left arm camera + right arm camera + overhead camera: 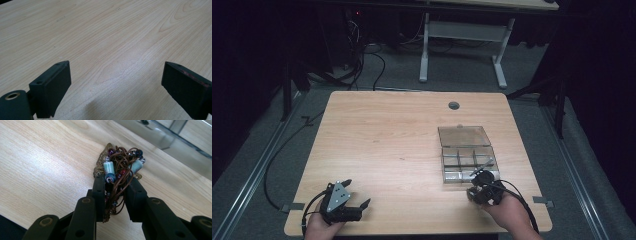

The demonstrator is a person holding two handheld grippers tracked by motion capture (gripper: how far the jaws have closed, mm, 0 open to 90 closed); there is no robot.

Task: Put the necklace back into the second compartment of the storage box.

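Nearest the lens in the right gripper view, the right hand-held gripper [115, 186] has its two black jaws clenched on a bundle of beaded cord [119, 167]: brown leather-like strands tangled with pale blue tube beads, dark red and purple round beads and a brassy filigree piece. The bundle sticks up between the jaws, above the wooden counter [45, 165]. In the high view this gripper [479, 186] sits at the near right of the counter, just in front of a clear compartment box [469, 162] whose lid lies open on the far side. The left hand-held gripper [354, 197] rests near the counter's front left edge, well apart from the box; its jaws stand wide and released, with bare wood between them in the left gripper view [115, 75]
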